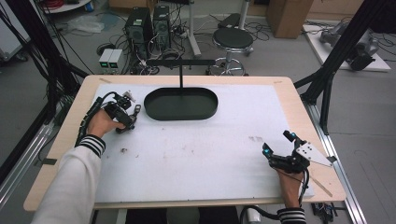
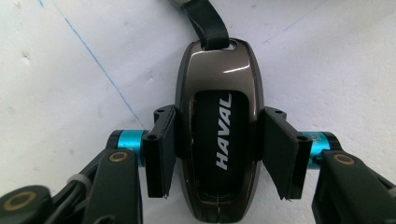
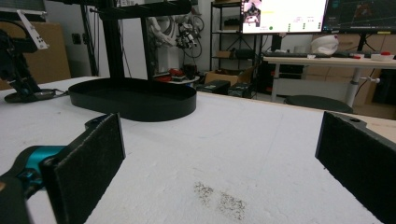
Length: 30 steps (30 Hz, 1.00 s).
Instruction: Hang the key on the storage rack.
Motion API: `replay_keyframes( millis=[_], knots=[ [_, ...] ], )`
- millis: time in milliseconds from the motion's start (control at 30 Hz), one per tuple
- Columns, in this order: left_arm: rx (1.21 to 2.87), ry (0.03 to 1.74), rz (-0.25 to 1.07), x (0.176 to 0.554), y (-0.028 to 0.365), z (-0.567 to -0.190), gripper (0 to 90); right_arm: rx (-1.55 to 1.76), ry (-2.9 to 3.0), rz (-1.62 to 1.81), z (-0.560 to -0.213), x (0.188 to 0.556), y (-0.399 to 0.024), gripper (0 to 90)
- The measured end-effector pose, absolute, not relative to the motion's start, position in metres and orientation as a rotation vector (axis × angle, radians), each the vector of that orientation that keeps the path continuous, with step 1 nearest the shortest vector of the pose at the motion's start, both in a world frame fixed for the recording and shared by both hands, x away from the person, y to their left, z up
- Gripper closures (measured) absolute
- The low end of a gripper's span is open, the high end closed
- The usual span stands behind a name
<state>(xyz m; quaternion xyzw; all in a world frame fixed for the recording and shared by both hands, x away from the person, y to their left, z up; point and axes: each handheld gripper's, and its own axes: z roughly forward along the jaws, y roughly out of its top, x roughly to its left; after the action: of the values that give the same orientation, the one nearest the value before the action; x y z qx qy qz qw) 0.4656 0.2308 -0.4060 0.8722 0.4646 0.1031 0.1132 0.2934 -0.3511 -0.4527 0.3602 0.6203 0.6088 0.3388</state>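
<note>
A glossy dark car key fob (image 2: 219, 88) marked HAVAL lies flat on the white mat, its black strap (image 2: 206, 21) running away from me. My left gripper (image 2: 218, 156) is shut on it, and both pads (image 2: 161, 154) press on the fob's sides. From above, that gripper (image 1: 132, 117) sits at the table's left, beside the tray, with the fob (image 1: 137, 110) at its tip. My right gripper (image 1: 278, 143) rests low at the front right. Its jaws stand wide open (image 3: 219, 158) over bare mat with nothing between them.
A black oval tray (image 1: 205, 112) stands at the back middle of the mat, and an upright post with a crossbar (image 1: 181, 62) rises behind it. The tray (image 3: 140, 109) is well ahead of the right gripper. A grey smudge (image 3: 219, 198) marks the mat.
</note>
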Motion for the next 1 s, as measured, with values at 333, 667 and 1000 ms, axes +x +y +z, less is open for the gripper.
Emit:
replay_keyframes(
  millis=[333, 667, 1000],
  knots=[
    [2.353, 1.287, 0.394, 0.458, 0.244, -0.375, 48.8, 0.944, 1.618, 1.585, -0.453, 0.293, -0.351, 0.3],
    [2.217, 1.204, 0.451, 0.446, 0.250, -0.350, 48.8, 0.938, 1.615, 1.585, -0.453, 0.293, -0.351, 0.3],
    [2.112, 1.107, 0.488, 0.445, 0.238, -0.321, 48.8, 0.940, 1.615, 1.586, -0.453, 0.293, -0.351, 0.3]
  ],
)
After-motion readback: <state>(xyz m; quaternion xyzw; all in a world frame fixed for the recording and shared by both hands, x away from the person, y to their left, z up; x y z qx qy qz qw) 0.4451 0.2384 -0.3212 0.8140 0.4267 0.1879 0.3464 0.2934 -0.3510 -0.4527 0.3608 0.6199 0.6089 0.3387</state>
